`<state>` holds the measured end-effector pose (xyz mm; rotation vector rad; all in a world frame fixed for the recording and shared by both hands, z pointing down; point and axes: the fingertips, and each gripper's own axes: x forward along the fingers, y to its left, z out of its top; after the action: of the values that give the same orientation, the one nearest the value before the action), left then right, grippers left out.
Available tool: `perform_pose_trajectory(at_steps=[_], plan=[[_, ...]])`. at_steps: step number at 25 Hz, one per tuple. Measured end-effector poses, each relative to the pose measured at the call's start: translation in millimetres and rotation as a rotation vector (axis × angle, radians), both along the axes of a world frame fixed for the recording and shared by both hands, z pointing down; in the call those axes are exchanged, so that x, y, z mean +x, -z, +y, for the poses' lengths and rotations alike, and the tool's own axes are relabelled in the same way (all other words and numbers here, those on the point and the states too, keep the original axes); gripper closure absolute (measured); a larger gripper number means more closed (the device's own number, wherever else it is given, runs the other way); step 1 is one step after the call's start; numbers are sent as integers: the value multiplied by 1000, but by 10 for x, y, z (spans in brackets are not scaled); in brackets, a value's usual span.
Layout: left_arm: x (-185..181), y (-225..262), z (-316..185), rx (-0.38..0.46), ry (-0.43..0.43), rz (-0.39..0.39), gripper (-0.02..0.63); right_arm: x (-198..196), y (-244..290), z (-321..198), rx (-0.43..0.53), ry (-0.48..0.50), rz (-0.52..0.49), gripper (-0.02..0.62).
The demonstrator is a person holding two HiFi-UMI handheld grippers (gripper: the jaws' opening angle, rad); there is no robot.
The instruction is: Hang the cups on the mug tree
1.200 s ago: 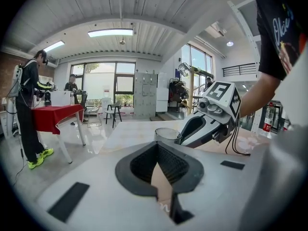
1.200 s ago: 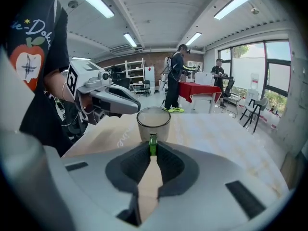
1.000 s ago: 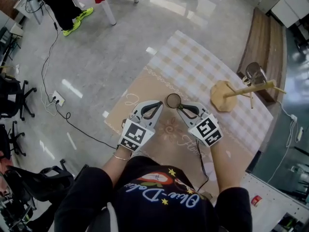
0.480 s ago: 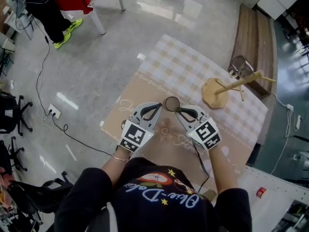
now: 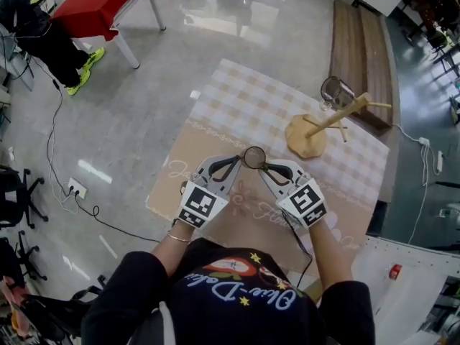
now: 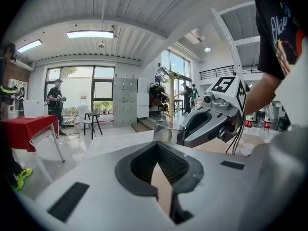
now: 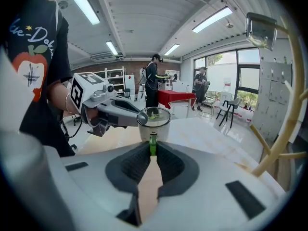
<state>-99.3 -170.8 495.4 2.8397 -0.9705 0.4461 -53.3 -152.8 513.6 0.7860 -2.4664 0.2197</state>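
A small clear cup (image 5: 254, 157) with a green handle (image 7: 152, 145) is held over the beige mat. My right gripper (image 5: 264, 165) is shut on that handle, and the cup (image 7: 153, 124) stands upright just past its tips. My left gripper (image 5: 239, 162) is shut with nothing between its pads. Its tip is at the cup's rim; I cannot tell whether it touches. The wooden mug tree (image 5: 305, 136) stands to the right on the checked cloth. Another clear cup (image 5: 332, 92) hangs on one of its pegs, and it shows high in the right gripper view (image 7: 262, 30).
The table (image 5: 244, 99) carries a checked cloth and a beige mat. A wooden bench (image 5: 363, 49) lies beyond the mug tree. A red table (image 5: 108, 2) and a person's legs are at the far left. Cables run across the floor at left.
Both grippers and the cup have moved closer to the mug tree. The grip on the handle is unchanged.
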Motion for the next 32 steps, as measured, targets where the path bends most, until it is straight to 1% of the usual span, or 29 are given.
perform_pose_trajectory(at_steps=[13, 17, 20, 24, 32], plan=[[301, 106, -63, 22, -126, 2, 598, 307, 187, -31, 41, -148, -9, 551], [418, 137, -37, 24, -144, 2, 598, 429, 237, 26, 41, -179, -15, 551], [542, 172, 16, 21, -148, 11, 598, 553, 280, 94, 61, -183, 15, 551], [703, 238, 83, 19, -145, 20, 598, 682, 366, 194, 108, -154, 79, 551], [984, 350, 272, 42, -158, 5, 598, 999, 414, 368, 121, -176, 96, 551]])
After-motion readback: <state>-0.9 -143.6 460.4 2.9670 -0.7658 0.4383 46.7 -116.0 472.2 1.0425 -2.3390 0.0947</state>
